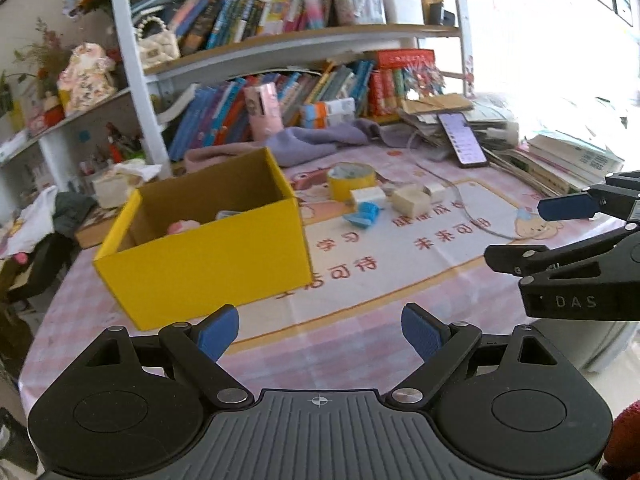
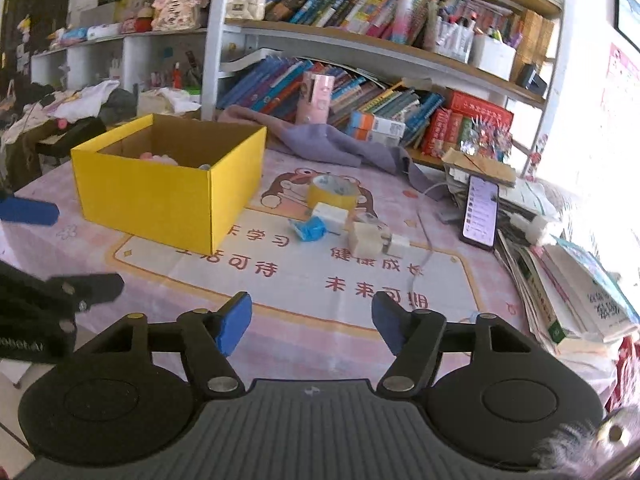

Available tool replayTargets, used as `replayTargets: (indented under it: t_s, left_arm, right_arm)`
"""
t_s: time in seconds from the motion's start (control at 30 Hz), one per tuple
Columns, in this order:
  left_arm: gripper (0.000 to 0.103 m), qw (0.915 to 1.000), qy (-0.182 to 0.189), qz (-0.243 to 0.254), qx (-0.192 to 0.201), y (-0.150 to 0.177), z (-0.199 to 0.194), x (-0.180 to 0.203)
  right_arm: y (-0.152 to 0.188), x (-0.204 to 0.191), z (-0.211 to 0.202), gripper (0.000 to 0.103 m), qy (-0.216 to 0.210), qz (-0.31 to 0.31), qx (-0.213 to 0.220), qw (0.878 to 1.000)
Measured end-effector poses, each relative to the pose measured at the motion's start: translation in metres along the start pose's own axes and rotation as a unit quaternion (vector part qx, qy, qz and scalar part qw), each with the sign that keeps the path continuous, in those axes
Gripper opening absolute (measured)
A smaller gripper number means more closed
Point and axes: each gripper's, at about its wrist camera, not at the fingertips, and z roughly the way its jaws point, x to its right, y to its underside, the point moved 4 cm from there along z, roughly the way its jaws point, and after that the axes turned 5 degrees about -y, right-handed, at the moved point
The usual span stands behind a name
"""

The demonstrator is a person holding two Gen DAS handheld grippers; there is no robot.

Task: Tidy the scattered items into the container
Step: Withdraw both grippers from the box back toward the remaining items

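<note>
My left gripper (image 1: 320, 332): jaws wide, empty. My right gripper (image 2: 312, 322): jaws apart, empty. Yellow box (image 1: 208, 252): open-topped cardboard, on the surface (image 1: 360, 332) ahead-left. Scattered items: yellow tape roll (image 2: 332, 194), blue wrapper (image 2: 310, 230), white blocks (image 2: 366, 238), beyond both grippers.

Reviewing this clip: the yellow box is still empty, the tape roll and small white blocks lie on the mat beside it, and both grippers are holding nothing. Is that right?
Not quite. The yellow box is not empty: the right wrist view shows a pink item already inside it. The rest holds: the tape roll and white blocks lie on the mat, and the left gripper and right gripper hold nothing.
</note>
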Motion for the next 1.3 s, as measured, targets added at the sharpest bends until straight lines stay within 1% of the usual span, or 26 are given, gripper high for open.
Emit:
replayTargets:
  t_s: [0.17, 0.33, 0.47, 0.57, 0.9, 1.07, 1.3]
  left_arm:
    - [0.091, 0.9997, 0.015, 0.017, 0.006, -0.006, 0.006, 0.012]
    - [0.091, 0.9994, 0.027, 0.022, 0.002, -0.012, 0.017, 0.020]
    - [0.091, 0.9986, 0.042, 0.031, 0.010, -0.016, 0.021, 0.029]
    - [0.091, 0.9979, 0.051, 0.037, 0.012, -0.020, 0.026, 0.034]
    - [0.091, 0.9969, 0.063, 0.045, 0.007, -0.035, 0.050, 0.052]
    - [0.091, 0.9955, 0.072, 0.062, 0.005, -0.044, 0.066, 0.067]
    - [0.091, 0.9961, 0.071, 0.052, -0.002, -0.063, 0.093, 0.075]
  right_arm:
    - [0.003, 0.010, 0.002, 0.067, -0.002, 0.022, -0.019, 1.000]
    - [0.006, 0.023, 0.006, 0.067, 0.014, 0.035, -0.029, 0.999]
    - [0.007, 0.031, 0.010, 0.068, 0.027, 0.037, -0.039, 0.998]
    - [0.004, 0.036, 0.012, 0.068, 0.030, 0.039, -0.037, 0.998]
    - [-0.003, 0.058, 0.029, 0.069, 0.039, 0.045, -0.039, 0.997]
    - [-0.006, 0.071, 0.043, 0.068, 0.038, 0.048, -0.045, 0.997]
    - [-0.016, 0.097, 0.064, 0.068, 0.037, 0.051, -0.051, 0.997]
